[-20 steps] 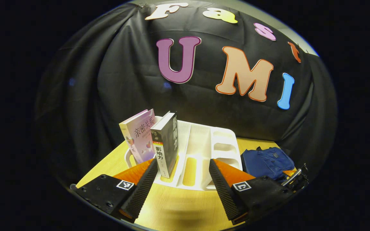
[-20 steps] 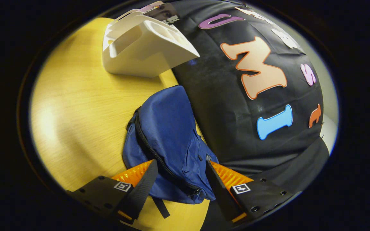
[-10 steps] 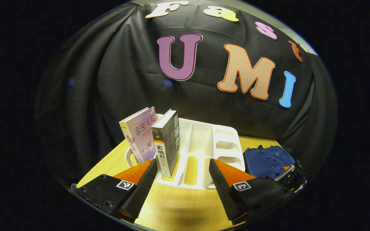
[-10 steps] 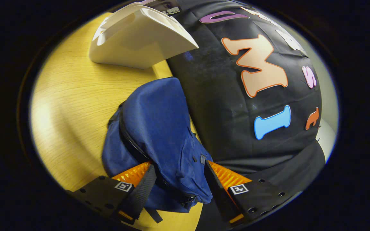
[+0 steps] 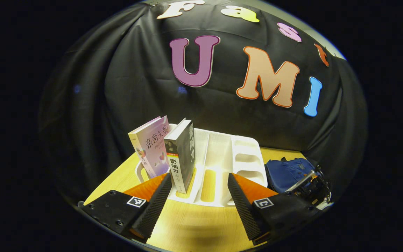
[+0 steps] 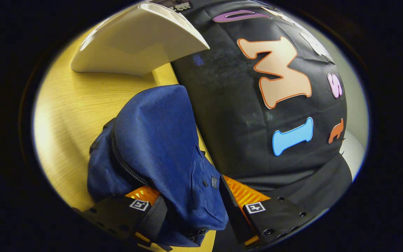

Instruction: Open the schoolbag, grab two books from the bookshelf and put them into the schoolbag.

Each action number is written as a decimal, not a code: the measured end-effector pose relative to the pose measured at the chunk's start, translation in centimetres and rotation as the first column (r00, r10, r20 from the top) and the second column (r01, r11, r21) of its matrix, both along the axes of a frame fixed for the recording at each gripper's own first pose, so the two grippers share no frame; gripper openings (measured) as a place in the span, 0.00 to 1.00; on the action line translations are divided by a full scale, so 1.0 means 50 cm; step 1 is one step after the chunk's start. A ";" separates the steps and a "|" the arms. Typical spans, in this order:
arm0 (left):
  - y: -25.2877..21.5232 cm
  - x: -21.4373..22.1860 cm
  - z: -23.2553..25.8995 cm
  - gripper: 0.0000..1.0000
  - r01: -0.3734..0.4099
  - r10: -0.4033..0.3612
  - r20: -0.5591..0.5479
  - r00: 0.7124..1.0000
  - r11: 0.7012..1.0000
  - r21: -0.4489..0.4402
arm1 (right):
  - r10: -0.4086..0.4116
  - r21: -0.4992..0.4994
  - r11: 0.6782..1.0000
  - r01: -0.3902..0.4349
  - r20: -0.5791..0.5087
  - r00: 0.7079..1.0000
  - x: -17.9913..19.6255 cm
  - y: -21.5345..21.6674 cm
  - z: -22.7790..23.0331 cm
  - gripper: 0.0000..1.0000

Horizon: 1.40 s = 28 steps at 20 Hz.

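Schoolbag [image 6: 159, 140], zip closed, slumps at the tabletop's [image 6: 65, 115] back edge beside the bookshelf [image 5: 222, 157], with the right hand-held gripper [image 6: 191, 213] spread around its top, so opening is underway and next comes finding the zip pull, while the left hand-held gripper [image 5: 198, 196] waits spread.

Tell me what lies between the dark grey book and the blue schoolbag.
In the left gripper view, the white plastic bookshelf's empty slots lie between the dark grey book and the blue fabric schoolbag.
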<state>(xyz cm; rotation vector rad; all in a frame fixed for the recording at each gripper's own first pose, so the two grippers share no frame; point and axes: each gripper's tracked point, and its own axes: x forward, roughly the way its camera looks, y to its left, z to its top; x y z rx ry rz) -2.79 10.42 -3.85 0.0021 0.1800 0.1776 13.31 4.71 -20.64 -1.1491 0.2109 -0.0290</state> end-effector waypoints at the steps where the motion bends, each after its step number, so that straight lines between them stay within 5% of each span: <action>1: 0.002 0.001 0.005 0.95 -0.008 0.008 0.012 1.000 1.000 -0.002 | 0.000 0.003 1.000 0.000 0.004 1.000 0.010 0.003 0.002 0.75; 3: 0.005 0.005 0.009 0.95 -0.016 0.016 0.016 1.000 1.000 -0.007 | -0.001 0.011 1.000 0.000 0.015 1.000 0.028 0.005 0.003 0.83; 7: 0.022 0.011 0.023 0.95 -0.028 0.028 0.016 0.999 1.000 0.010 | -0.018 0.019 1.000 0.018 0.037 0.999 0.052 0.001 0.005 0.45; 12: 0.058 0.026 0.030 0.95 -0.061 0.061 0.005 0.998 0.998 0.008 | -0.035 0.031 0.999 0.033 0.059 0.998 0.065 -0.002 0.021 0.11; 18: 0.108 0.069 0.008 0.95 -0.085 0.079 -0.058 0.995 0.991 -0.105 | -0.065 0.122 0.991 0.055 0.084 0.994 0.051 -0.025 0.071 0.06; 28: 0.167 0.197 0.015 0.94 -0.027 0.021 -0.155 0.988 0.999 -0.036 | -0.106 0.227 0.970 0.087 0.074 0.992 -0.021 -0.060 0.141 0.05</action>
